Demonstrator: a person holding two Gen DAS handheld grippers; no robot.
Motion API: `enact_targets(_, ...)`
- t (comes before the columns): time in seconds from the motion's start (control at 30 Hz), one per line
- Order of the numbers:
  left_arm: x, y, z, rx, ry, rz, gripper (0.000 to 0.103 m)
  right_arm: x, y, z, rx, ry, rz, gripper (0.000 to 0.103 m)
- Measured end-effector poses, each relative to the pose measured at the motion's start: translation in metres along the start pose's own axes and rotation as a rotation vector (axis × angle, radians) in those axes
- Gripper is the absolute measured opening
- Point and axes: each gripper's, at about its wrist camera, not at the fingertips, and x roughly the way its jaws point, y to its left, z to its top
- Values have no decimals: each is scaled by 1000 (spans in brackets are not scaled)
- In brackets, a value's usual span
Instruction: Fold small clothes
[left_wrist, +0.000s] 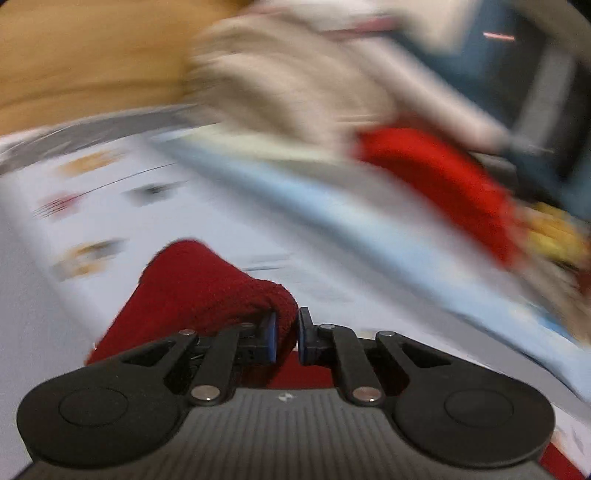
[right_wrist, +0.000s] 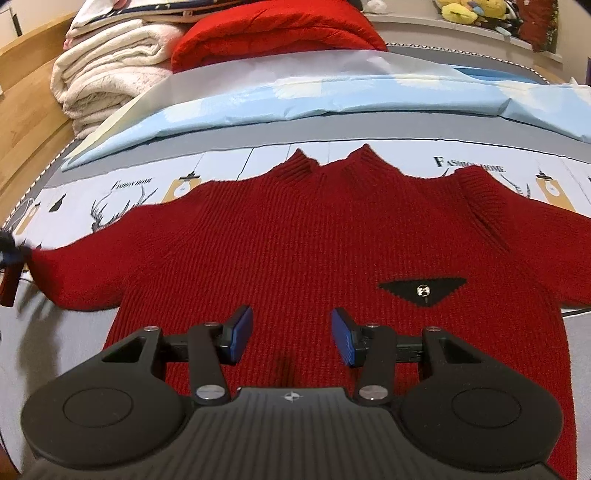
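Sweater (right_wrist: 295, 243) flat on bed; left tongs (left_wrist: 287, 334) clamp its sleeve (left_wrist: 207, 288), right tongs (right_wrist: 291, 334) apart above.

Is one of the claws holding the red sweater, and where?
Yes. The left claw pinches the red sweater by a sleeve end. The right claw holds nothing.

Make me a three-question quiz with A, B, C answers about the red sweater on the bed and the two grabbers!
1. Where does the black triangle patch sit?
A. on the sweater's chest
B. on a sleeve
C. on the collar

2. What colour are the gripper pads?
A. yellow
B. blue
C. white

3. What is the left gripper doing?
A. standing wide open
B. pinching the red sweater
C. holding a plush toy

Answers:
1 A, the patch lies on the front knit below the collar.
2 B, both views show blue pads.
3 B, red knit is squeezed between its pads; the right gripper hovers open.
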Motion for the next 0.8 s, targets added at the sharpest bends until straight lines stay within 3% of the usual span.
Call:
enact_targets(0.1,-21,-79,-23,155,12,-240,11,-1,-8,2,17,-17,-17,44)
enact_targets(0.17,-26,-121,-49,225,102,-394,13,-1,-15,4,48,-26,-32,42)
enact_targets(0.27,-20,-156,-83,314,276,-557,15,2,-28,6,104,-30,-48,42)
enact_targets(0.37,-16,-155,-86,386,277,-514,17,6,-46,8,201,-24,-40,43)
enact_targets(0.47,1,-129,-71,318,268,-399,17,13,-65,9,293,3,-36,46)
enact_targets(0.57,24,-101,-58,235,298,-224,17,22,-83,6,412,40,-30,49)
enact_targets(0.63,35,-84,-53,189,319,-147,17,31,-96,0,492,74,-48,50)
enact_targets(0.8,40,-72,-43,191,320,-141,17,50,-116,-17,671,122,-89,50)
